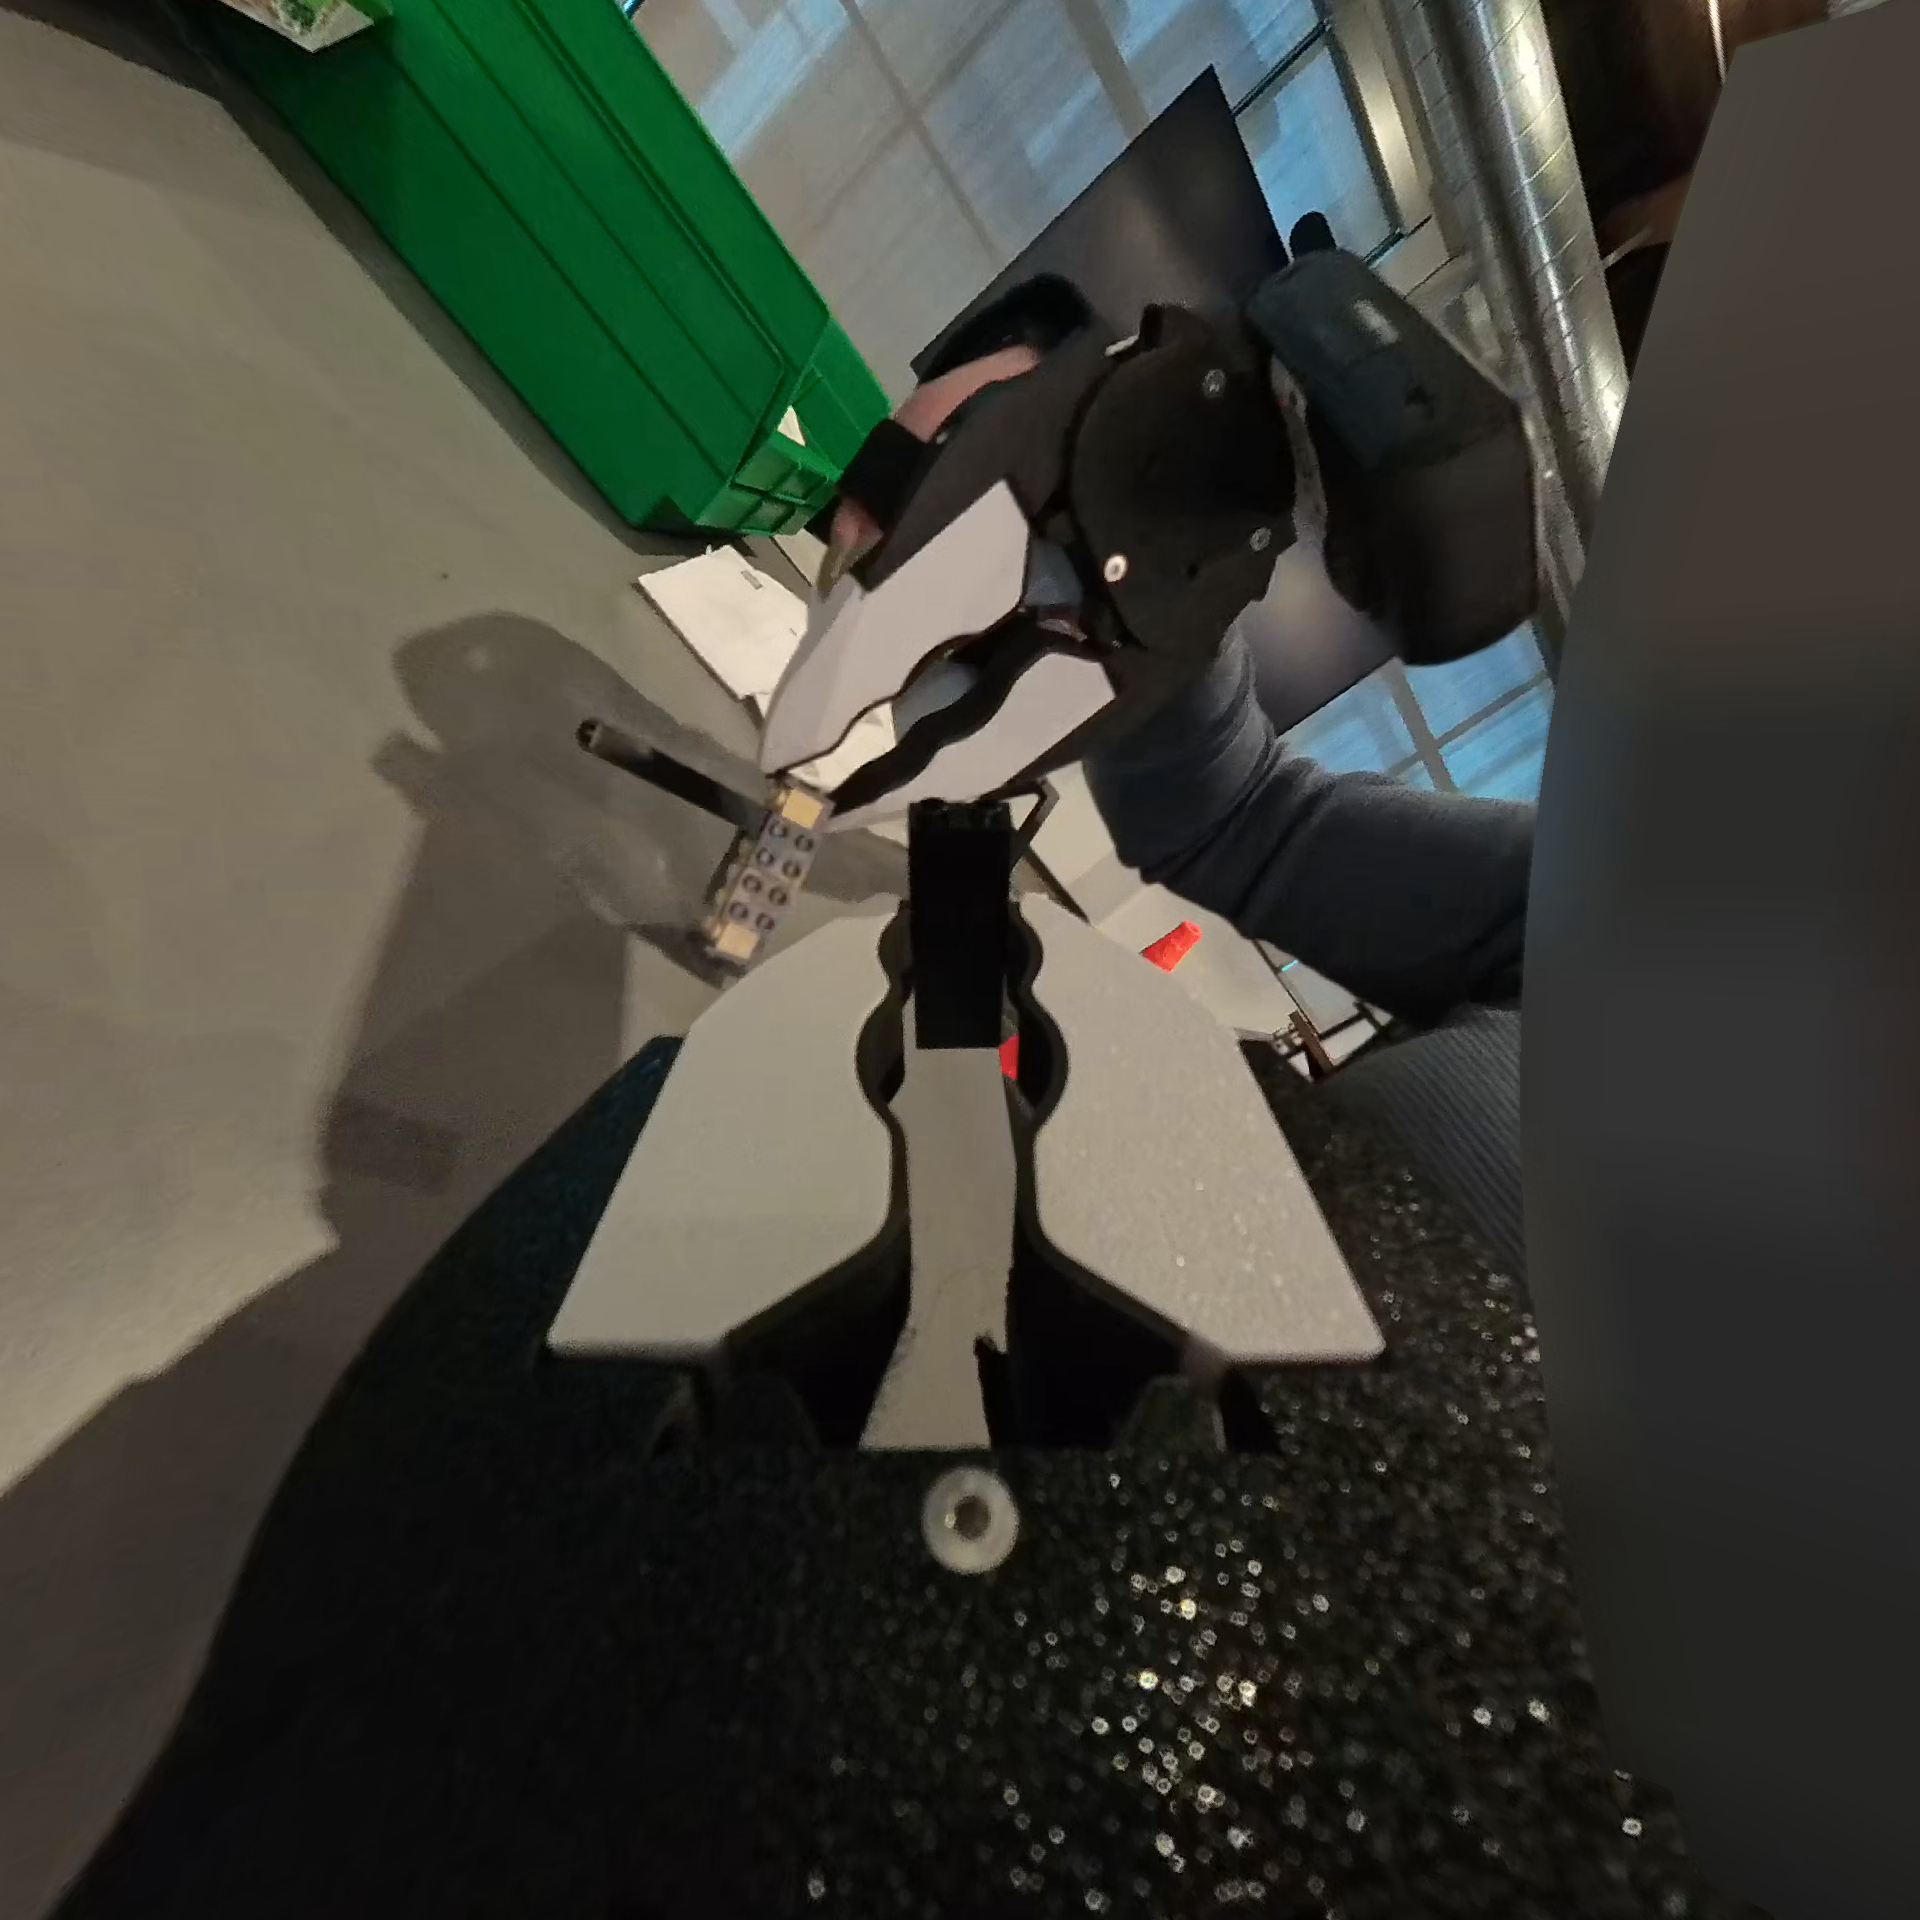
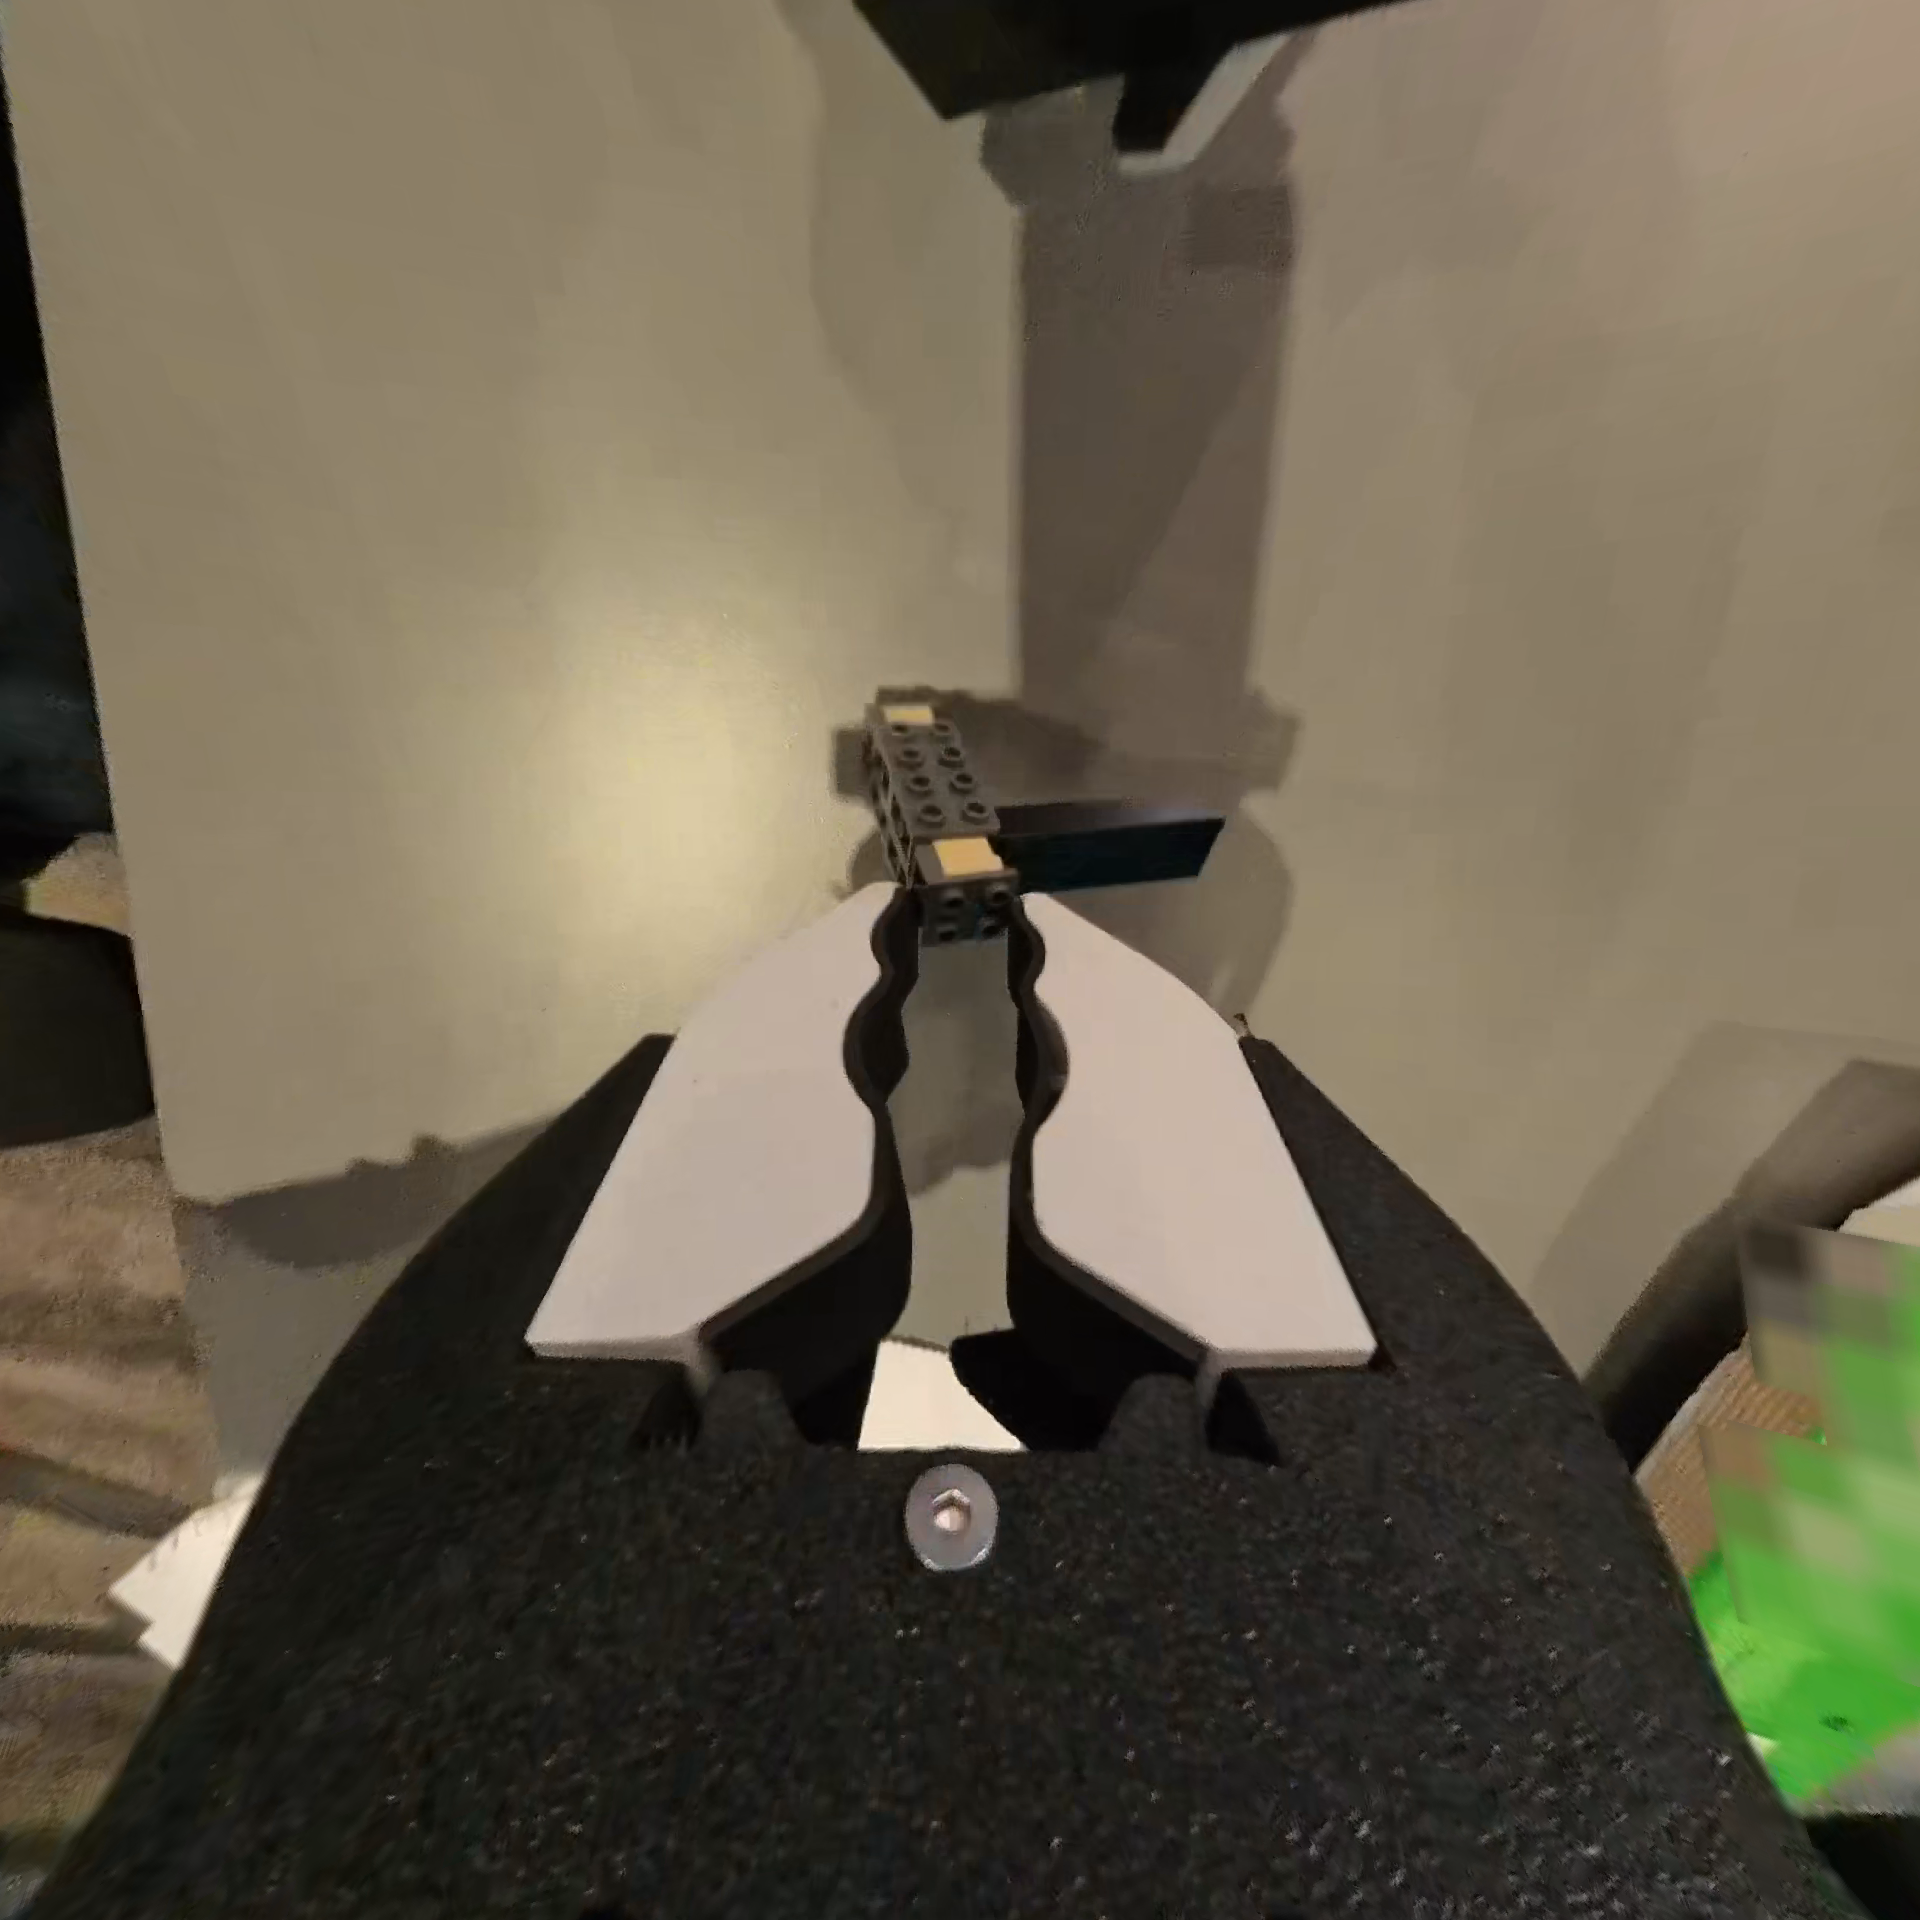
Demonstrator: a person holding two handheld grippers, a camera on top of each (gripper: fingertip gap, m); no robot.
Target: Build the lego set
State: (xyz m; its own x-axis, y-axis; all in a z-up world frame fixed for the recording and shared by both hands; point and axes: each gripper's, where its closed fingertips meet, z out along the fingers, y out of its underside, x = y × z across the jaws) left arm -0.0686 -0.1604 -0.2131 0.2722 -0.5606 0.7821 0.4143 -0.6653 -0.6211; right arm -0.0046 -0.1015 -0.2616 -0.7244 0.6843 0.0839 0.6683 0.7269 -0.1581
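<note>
Grey desk [image 1: 208, 520] fills the scene, with green plastic bins [image 1: 582, 260] stacked along its far side and white paper sheets [image 1: 727, 613] lying near them. Left tongs [image 1: 961, 935] pinch a black lego brick [image 1: 961, 925], a long, narrow piece whose long axis runs straight out along the fingers, its far end pointing toward the other tool. Right tongs [image 2: 961, 914] pinch the near end of a dark grey lego assembly [image 2: 935, 800], a slim studded bar with two rows of studs on top and a tan tile at each end. From the right wrist view the bar's long axis points away from the tongs over the desk, and a long black piece [image 2: 1112, 847] sticks out sideways from it near the gripped end. A small red lego piece [image 1: 1172, 945] lies beyond the left tongs, beside a dark sleeve [image 1: 1299, 852].
</note>
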